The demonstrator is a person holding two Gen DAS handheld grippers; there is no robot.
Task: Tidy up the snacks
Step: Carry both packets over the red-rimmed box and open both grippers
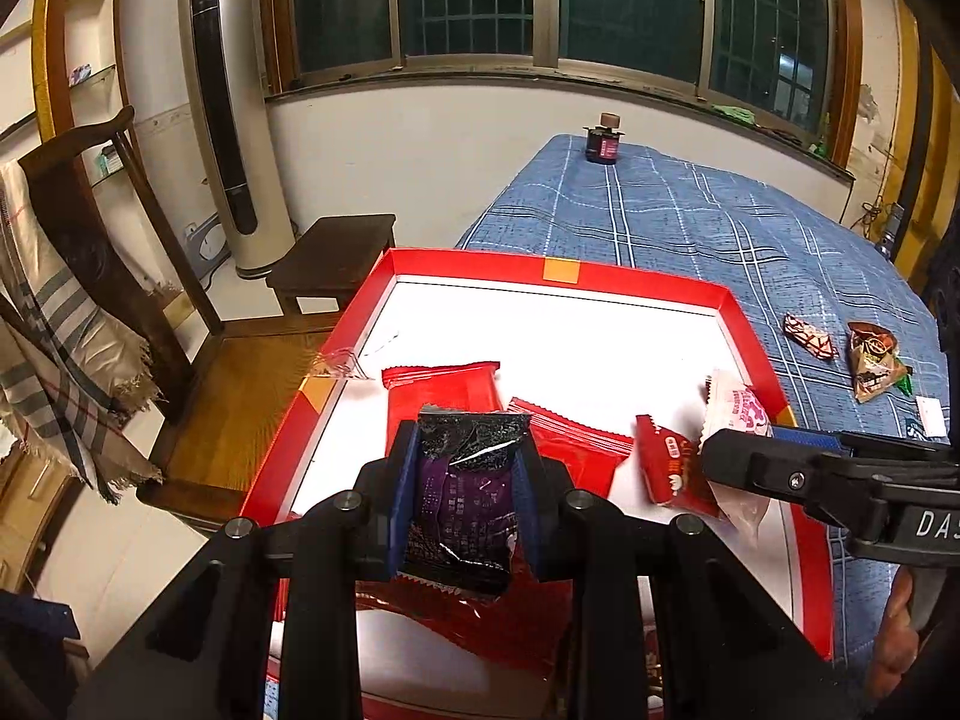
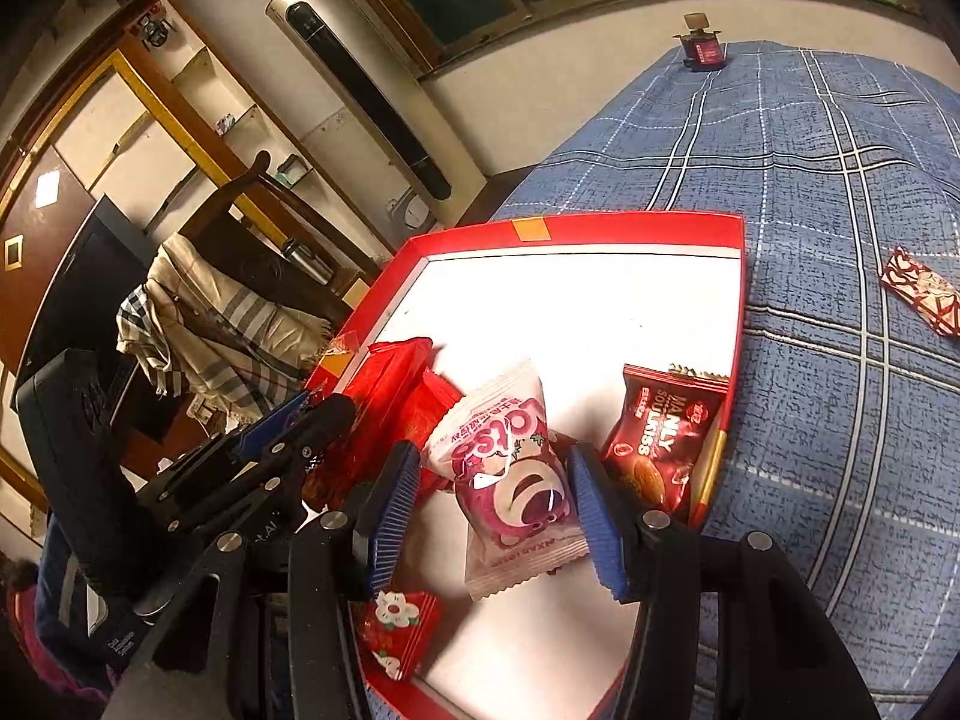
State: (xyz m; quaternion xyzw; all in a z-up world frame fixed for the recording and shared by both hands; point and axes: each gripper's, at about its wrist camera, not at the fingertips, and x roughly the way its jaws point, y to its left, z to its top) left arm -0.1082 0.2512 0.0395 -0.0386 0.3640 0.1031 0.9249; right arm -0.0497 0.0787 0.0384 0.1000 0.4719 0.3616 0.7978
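Tray (image 1: pixel 561 271) on the bed (image 1: pixel 690 222), at its left edge. Inside the tray, toward the near side: flat packets (image 1: pixel 444 387) at left, Lotso bun packet (image 2: pixel 510 468) in the middle, almond snack packet (image 2: pixel 660 438) against the right wall, flower-print packet (image 2: pixel 399 624) nearest. Left tongs (image 1: pixel 465 498) above the flat packets, clamping a dark sachet (image 1: pixel 465 492). Right tongs (image 2: pixel 492 516) spread either side of the Lotso bun packet. On the bed right of the tray, two loose wrapped snacks (image 1: pixel 810 336). Small bottle (image 1: pixel 603 144) at the bed's far end. Chair (image 1: pixel 120 276) and stool (image 1: pixel 336 258) left of the bed, tower air conditioner (image 1: pixel 231 108) behind them.
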